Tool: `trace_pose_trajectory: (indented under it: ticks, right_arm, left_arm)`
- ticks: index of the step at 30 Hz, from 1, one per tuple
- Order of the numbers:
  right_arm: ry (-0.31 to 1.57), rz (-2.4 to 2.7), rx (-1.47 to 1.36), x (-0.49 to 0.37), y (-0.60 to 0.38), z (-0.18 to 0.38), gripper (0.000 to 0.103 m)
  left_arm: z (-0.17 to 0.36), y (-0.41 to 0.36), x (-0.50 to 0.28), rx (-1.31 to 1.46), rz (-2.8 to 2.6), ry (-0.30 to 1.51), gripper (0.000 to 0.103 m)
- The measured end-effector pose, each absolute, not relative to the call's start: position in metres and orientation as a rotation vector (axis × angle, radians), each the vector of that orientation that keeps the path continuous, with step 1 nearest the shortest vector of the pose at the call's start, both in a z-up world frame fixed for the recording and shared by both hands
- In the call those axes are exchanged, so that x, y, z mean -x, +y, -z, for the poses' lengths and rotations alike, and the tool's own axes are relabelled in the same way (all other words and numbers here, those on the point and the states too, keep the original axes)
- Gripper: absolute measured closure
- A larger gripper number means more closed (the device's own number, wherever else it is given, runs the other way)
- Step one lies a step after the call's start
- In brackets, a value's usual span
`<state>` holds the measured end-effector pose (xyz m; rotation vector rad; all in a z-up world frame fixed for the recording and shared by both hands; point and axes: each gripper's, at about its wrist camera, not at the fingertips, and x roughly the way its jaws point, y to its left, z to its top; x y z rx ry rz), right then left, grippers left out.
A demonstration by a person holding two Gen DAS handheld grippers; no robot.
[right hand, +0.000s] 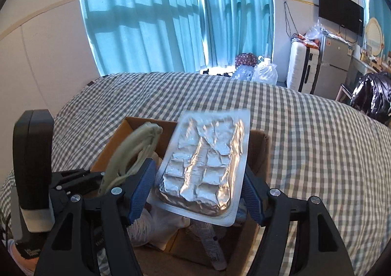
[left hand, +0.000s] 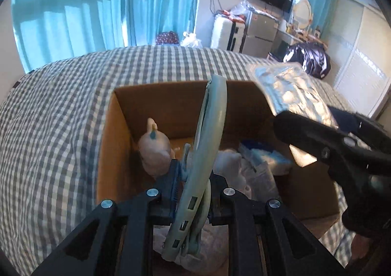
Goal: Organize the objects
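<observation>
Both hands carry items over the cardboard box (left hand: pixel 171 104) on the bed (left hand: pixel 61 104).
The left gripper (left hand: pixel 193 193) has its fingers clamped on a pale green hanger (left hand: pixel 210 134); the right gripper (right hand: pixel 200 193) pinches a foil pack (right hand: pixel 207 161) by its edges. Lower each clear of the box walls before letting go. The box's contents are jumbled and hard to identify.

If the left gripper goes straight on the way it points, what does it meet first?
Probably the things already in the cardboard box: the left gripper, shut on a pale green hanger, points down into it. Depth is unclear.
</observation>
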<state>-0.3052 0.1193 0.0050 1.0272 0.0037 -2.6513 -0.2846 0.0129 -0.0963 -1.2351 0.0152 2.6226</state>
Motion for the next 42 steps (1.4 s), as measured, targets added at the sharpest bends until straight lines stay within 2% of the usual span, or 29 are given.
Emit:
trace_pose_trajectory:
  ticks: [4, 5, 6, 8, 9, 17, 28, 30, 38, 42]
  right_arm:
    - [0.005, 2.666, -1.02, 0.302, 0.122, -0.008, 0.033]
    - [0.006, 2.672, -1.018, 0.299, 0.122, -0.01, 0.031]
    - [0.007, 2.678, -1.012, 0.296, 0.123, -0.014, 0.03]
    - [0.012, 2.695, -0.992, 0.29, 0.126, -0.025, 0.03]
    - [0.015, 2.702, -0.986, 0.287, 0.126, -0.03, 0.028]
    - [0.017, 2.788, -0.87, 0.24, 0.138, -0.102, 0.02]
    - [0.065, 2.89, -0.575, 0.128, 0.14, -0.217, 0.005]
    - [0.06, 2.905, -0.54, 0.112, 0.141, -0.228, 0.0]
    - [0.231, 2.986, -0.426, 0.066, 0.129, -0.237, 0.0]
    - [0.179, 2.999, -0.403, 0.057, 0.136, -0.224, 0.0]
  left_arm:
    - [0.097, 0.015, 0.28, 1.252, -2.616, 0.014, 0.08]
    - [0.095, 0.015, 0.279, 1.259, -2.613, 0.015, 0.072]
    - [0.092, 0.016, 0.276, 1.267, -2.614, 0.023, 0.052]
    - [0.082, 0.018, 0.269, 1.247, -2.643, 0.036, 0.029]
    - [0.077, 0.018, 0.267, 1.233, -2.655, 0.036, 0.027]
    - [0.007, 0.015, 0.237, 1.145, -2.712, -0.027, 0.015]
    - [-0.111, 0.01, 0.154, 0.843, -2.84, 0.003, 0.0]
    - [-0.126, 0.006, 0.139, 0.781, -2.861, 0.007, 0.0]
    - [-0.153, -0.003, 0.101, 0.627, -2.934, 0.085, 0.0]
    - [-0.145, -0.011, 0.089, 0.559, -2.978, 0.11, 0.0]
